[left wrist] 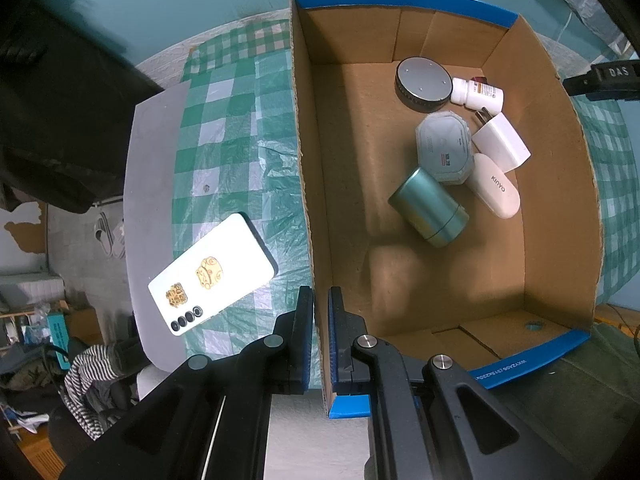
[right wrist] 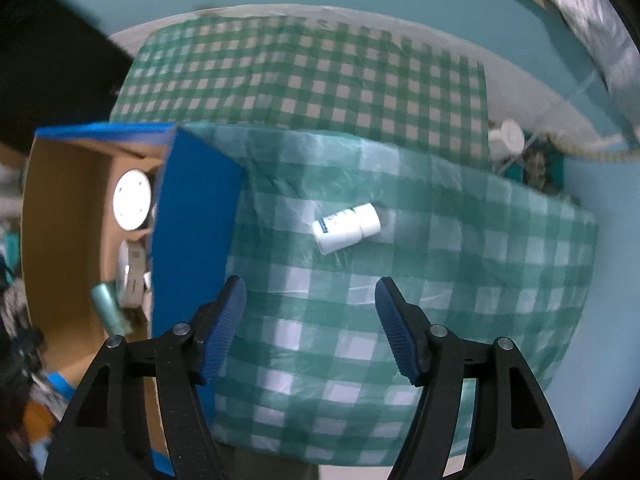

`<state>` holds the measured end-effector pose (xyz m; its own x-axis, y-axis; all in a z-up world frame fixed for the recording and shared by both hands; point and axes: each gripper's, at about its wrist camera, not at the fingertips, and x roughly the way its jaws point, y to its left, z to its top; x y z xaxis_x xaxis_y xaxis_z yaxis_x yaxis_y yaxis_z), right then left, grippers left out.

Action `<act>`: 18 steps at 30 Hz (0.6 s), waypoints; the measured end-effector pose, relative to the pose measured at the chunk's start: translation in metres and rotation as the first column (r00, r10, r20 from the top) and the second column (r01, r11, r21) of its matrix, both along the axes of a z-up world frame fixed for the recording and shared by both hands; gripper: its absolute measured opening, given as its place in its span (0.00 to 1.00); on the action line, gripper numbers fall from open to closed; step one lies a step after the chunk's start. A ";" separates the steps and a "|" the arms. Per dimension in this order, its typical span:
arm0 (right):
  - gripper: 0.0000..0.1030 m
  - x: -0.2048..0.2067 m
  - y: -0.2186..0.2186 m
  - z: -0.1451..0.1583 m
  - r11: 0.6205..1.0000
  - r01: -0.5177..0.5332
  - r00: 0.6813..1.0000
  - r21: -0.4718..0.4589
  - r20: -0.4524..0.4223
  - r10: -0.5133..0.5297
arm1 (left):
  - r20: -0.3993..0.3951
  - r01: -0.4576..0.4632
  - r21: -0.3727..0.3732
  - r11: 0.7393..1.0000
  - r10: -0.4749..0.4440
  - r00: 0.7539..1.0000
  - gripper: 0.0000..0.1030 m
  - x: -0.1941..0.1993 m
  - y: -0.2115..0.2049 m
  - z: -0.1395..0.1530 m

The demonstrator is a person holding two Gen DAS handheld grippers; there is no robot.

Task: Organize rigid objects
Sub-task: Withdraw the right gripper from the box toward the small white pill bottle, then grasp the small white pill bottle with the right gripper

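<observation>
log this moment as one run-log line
left gripper: shut on box wall | right gripper: open, empty | white bottle: lying on checked cloth, outside box | phone: on cloth

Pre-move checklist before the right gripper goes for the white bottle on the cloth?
1. Left gripper clamped on box wall: ok.
2. Right gripper open, nothing between its jaws: ok.
3. White bottle lying on its side on the checked cloth, clear of other things: ok.
4. Gripper lined up over bottle: not ok, bottle lies beyond the fingertips.
5. Free floor space in box: ok.
6. Phone outside box: not ok.
</observation>
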<state>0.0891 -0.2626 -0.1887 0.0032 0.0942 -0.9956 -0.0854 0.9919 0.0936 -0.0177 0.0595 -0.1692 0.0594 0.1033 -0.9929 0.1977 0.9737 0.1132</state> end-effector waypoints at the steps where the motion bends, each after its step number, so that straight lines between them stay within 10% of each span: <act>1: 0.66 0.002 -0.007 -0.005 0.999 0.038 0.999 0.014 -0.011 -0.037 | -0.001 -0.001 0.000 1.000 0.001 1.000 0.05 0.001 0.000 0.000; 18: 0.66 0.029 -0.043 -0.057 0.935 0.353 0.934 0.033 -0.078 -0.350 | -0.006 -0.003 0.003 1.000 0.003 1.000 0.05 0.000 0.001 0.001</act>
<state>0.1178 -0.3059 -0.2458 -0.0249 0.1447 -0.9892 0.2761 0.9520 0.1323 -0.0181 0.0604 -0.1681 0.0530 0.1065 -0.9929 0.1955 0.9740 0.1148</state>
